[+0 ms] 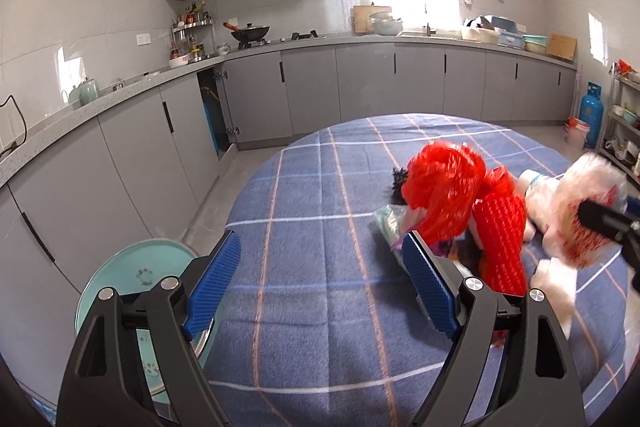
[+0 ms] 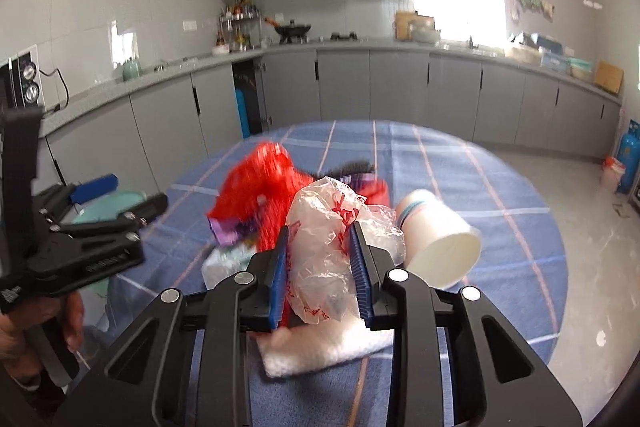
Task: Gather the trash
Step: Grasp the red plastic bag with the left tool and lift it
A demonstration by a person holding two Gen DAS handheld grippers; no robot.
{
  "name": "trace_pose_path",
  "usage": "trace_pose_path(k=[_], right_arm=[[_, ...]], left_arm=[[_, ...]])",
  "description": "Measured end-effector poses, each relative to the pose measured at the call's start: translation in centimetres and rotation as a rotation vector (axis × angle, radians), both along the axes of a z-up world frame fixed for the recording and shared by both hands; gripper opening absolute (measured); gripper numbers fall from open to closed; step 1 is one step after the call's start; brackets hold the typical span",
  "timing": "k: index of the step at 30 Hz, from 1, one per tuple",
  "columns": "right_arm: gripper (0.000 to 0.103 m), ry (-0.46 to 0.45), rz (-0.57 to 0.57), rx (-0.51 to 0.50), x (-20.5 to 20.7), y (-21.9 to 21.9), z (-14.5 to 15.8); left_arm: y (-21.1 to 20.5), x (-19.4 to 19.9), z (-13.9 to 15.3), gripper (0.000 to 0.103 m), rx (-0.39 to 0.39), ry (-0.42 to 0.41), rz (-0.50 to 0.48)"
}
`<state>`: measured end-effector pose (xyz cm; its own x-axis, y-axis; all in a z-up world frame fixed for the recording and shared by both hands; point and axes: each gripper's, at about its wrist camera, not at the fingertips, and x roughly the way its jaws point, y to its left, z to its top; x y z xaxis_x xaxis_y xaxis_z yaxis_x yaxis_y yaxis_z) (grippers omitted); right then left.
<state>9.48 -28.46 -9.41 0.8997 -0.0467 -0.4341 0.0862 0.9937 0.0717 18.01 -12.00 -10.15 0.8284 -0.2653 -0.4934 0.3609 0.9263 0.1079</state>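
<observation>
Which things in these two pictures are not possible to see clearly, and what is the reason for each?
- Dark items under the red mesh bag: left wrist view, covered by the mesh.
- Red mesh bag: right wrist view, motion blur.
- Print on the clear plastic bag between the right gripper pads: crumpled, unreadable.
- Paper cup inside: opening is turned away from the camera.
- Teal bin: left wrist view, partly behind the left gripper.

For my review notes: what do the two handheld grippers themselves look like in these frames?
Both look alike. The left gripper and right gripper have black, angular frames with triangular cut-outs and round silver pivot bolts. Their fingers carry ribbed blue pads. In the right wrist view the left gripper's black body shows small pale lettering, too blurred to read. No cables or sleeves are visible.
</observation>
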Motion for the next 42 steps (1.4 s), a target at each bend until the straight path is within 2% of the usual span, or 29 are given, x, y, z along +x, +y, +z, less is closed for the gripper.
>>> trace_pose_path(k=[5, 11, 15, 23, 24, 26, 27, 28, 29, 31, 32, 35, 42], right_arm=[[0.029, -0.052, -0.03, -0.007, 1.0, -0.9, 1.5], [0.029, -0.086, -0.09, 0.021, 3.2, -3.3, 1.6], [0.029, -0.075, -0.109, 0.044, 4.6, -4.5, 1.0], [0.03, -0.075, -0.099, 0.067, 4.7, -4.9, 0.4], [0.03, -0.073, -0.096, 0.07, 4.6, -4.9, 0.3], [0.03, -0.072, -0.094, 0.07, 4.6, -4.9, 0.3], [0.03, -0.071, -0.092, 0.069, 4.6, -4.9, 0.3], [0.03, -0.07, -0.09, 0.068, 4.6, -4.9, 0.3], [0.03, -0.071, -0.089, 0.066, 4.6, -4.9, 0.4], [0.03, -0.07, -0.084, 0.063, 4.7, -5.0, 0.6], [0.03, -0.071, -0.083, 0.062, 4.7, -4.8, 0.7], [0.03, -0.078, -0.081, 0.055, 4.6, -4.6, 0.8], [0.03, -0.093, -0.069, 0.046, 4.2, -3.9, 0.8]], left_arm=[[-1.7, 0.7, 0.8, 0.082, 0.001, -0.012, -0.025], [-4.2, 1.8, 1.4, 0.082, 0.0, -0.013, -0.056], [-6.0, 2.6, 1.4, 0.082, 0.011, -0.009, -0.083], [-7.8, 3.4, 0.0, 0.079, 0.031, 0.037, -0.134], [-7.9, 3.4, -0.2, 0.075, 0.031, 0.047, -0.148], [-8.1, 3.1, -0.5, 0.054, 0.028, 0.068, -0.18], [-8.2, 3.1, -0.6, 0.051, 0.027, 0.079, -0.194], [-8.3, 2.9, -0.7, 0.042, 0.024, 0.088, -0.212], [-8.4, 2.8, -0.8, 0.028, 0.023, 0.094, -0.227], [-8.6, 2.7, -1.0, 0.012, 0.026, 0.103, -0.252], [-8.6, 2.6, -1.0, 0.008, 0.027, 0.1, -0.261], [-8.6, 2.4, -0.8, 0.004, 0.03, 0.086, -0.255], [-7.1, 1.8, 1.0, 0.003, 0.003, 0.031, -0.224]])
